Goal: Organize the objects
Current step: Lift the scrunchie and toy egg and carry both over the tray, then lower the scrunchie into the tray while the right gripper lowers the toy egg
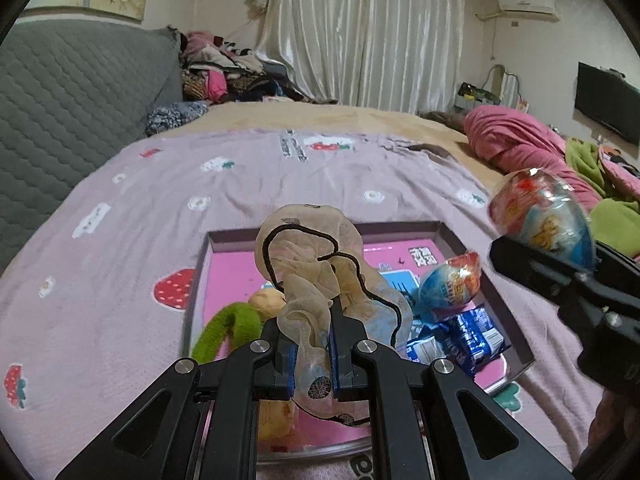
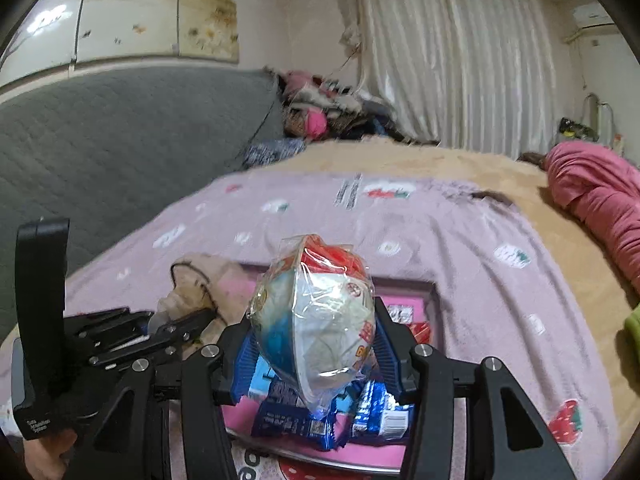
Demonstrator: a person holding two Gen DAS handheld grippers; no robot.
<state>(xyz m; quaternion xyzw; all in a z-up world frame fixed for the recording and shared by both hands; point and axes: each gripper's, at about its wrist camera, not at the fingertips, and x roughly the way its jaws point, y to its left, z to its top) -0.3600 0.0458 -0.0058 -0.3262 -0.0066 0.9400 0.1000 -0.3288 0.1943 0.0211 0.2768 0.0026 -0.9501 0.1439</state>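
My left gripper (image 1: pixel 313 320) is shut on a sheer beige cloth pouch with a black cord (image 1: pixel 316 256) and holds it above the pink tray (image 1: pixel 472 240). The pouch also shows in the right wrist view (image 2: pixel 204 284). My right gripper (image 2: pixel 314 344) is shut on a wrapped toy egg, red, white and blue (image 2: pixel 320 320); it also shows in the left wrist view (image 1: pixel 544 216), held above the tray's right side. In the tray lie a second wrapped egg (image 1: pixel 450 280), blue snack packets (image 1: pixel 460 340), and a green and tan plush toy (image 1: pixel 240 324).
The tray rests on a lilac strawberry-print blanket (image 1: pixel 160 200) on a bed. A grey quilted headboard (image 1: pixel 72 100) stands at the left. Piled clothes (image 1: pixel 224 68) lie at the back, pink bedding (image 1: pixel 516 140) and a green cloth (image 1: pixel 612 216) at the right.
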